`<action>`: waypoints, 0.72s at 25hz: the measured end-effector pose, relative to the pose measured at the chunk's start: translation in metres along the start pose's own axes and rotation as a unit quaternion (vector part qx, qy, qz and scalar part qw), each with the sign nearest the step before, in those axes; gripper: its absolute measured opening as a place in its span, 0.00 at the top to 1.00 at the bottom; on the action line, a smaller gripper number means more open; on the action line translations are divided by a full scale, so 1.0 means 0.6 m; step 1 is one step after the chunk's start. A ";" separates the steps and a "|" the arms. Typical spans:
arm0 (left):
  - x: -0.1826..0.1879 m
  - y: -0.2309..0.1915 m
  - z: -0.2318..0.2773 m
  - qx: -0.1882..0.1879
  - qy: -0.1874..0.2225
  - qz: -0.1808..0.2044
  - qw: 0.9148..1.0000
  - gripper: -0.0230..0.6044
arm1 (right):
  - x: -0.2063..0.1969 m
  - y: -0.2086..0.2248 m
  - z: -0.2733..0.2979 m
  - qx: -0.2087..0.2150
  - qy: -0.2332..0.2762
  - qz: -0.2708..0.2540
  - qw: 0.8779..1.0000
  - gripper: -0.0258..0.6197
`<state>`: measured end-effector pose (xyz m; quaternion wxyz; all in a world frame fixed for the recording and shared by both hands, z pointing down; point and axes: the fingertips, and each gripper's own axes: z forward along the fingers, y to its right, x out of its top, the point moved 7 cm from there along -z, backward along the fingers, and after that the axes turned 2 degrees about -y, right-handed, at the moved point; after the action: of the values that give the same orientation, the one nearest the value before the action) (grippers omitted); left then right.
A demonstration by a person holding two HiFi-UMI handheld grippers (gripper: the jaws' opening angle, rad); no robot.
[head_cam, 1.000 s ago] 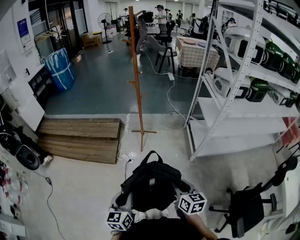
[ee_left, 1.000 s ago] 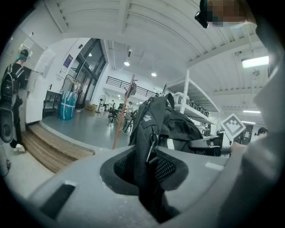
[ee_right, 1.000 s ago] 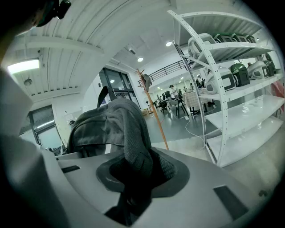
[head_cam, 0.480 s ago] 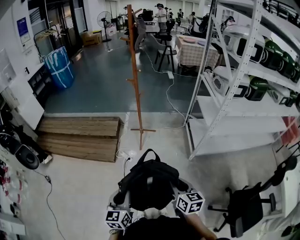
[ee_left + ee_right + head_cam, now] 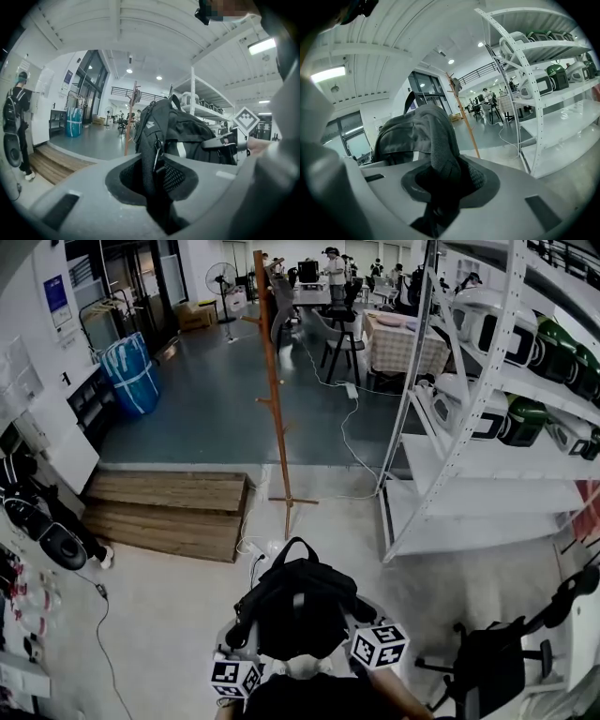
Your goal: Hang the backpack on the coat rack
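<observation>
Between our two claws hangs the black backpack (image 5: 300,607), held up off the floor (image 5: 159,615) right in front of us. The left claw (image 5: 157,194) is clamped on one of its thin black straps (image 5: 149,154), which drops straight into the gap between the jaws. The bag's body sits just beyond that claw and a bit to the right. The right claw (image 5: 439,190) is pinched on the padded mesh strap (image 5: 440,150), and the bulk of the bag sits just past it, to the left. So we've got a grip with both claws, neither one empty.

The bag's carry loop (image 5: 298,545) sticks up on the side away from us. Well ahead of both claws, across the pale floor, the wooden coat rack (image 5: 274,399) stands upright, and the backpack is well apart from it.

Right of the right claw there's a white shelving unit (image 5: 469,418) with appliances on it, and nearer to that claw a black office chair (image 5: 494,659). Ahead and left of the left claw lies a low wooden platform (image 5: 164,507).
</observation>
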<state>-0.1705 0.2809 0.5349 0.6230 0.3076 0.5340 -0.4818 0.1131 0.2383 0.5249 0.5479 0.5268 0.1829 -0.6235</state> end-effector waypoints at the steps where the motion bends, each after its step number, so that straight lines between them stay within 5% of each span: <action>1: 0.000 0.003 0.000 0.003 0.001 0.002 1.000 0.86 | 0.002 0.004 -0.002 0.005 -0.002 0.000 1.000 0.81; 18: 0.006 0.036 0.077 0.031 -0.004 -0.010 0.999 0.86 | 0.044 0.073 0.047 0.028 -0.008 0.004 1.000 0.81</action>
<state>-0.1334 0.2457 0.5398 0.6102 0.3193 0.5197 -0.5056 0.1430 0.1879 0.5282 0.5373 0.5374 0.1586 -0.6303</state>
